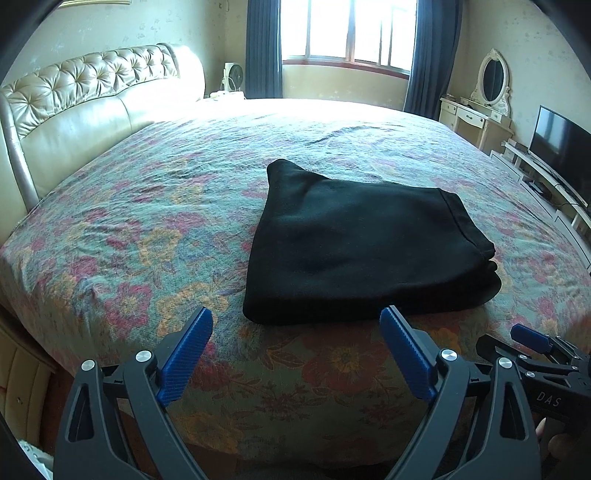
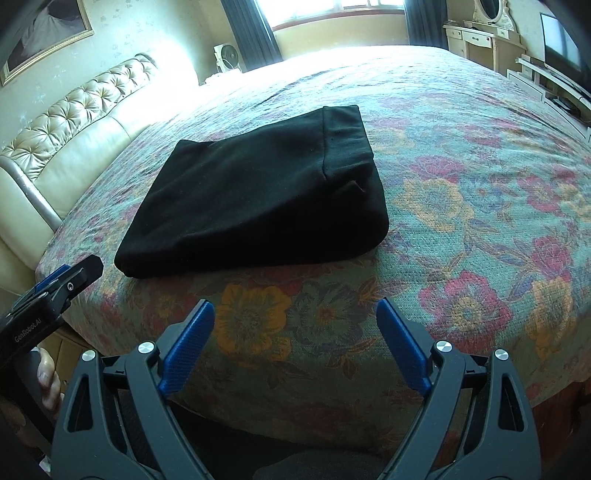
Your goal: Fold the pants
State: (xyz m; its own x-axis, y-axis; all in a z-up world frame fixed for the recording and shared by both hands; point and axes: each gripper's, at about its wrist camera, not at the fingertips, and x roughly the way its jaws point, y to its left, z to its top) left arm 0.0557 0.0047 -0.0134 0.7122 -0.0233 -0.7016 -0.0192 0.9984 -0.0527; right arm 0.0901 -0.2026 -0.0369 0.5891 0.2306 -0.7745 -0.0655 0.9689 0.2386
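Both tongs are spread wide with nothing in them: the left tongs [image 1: 296, 321] hover over the near edge of the bed [image 1: 110, 236], and the right tongs [image 2: 295, 314] do the same just off to the side. The pants [image 1: 354, 243] are a black, thick folded bundle lying flat on the floral bedspread, a bit ahead of both tongs and touching neither. From the left wrist view the bundle sits straight ahead and slightly right, its near folded edge just beyond the fingertips; from the right wrist view it's ahead and off to the left, so the left tongs look like the closer pair. The long axis seems to run away from the person toward the window [image 1: 347, 29], with the hemmed or waistband edge on the right side where the layers stack up. Honestly it looks pretty much done, a compact rectangle with the layers mostly lined up, so what's left is probably just a tidy-up or nothing at all. Further out there's the tufted headboard [image 1: 92, 92] on the left and a dresser with an oval mirror [image 1: 493, 79] plus a TV [image 1: 565, 147] on the right.
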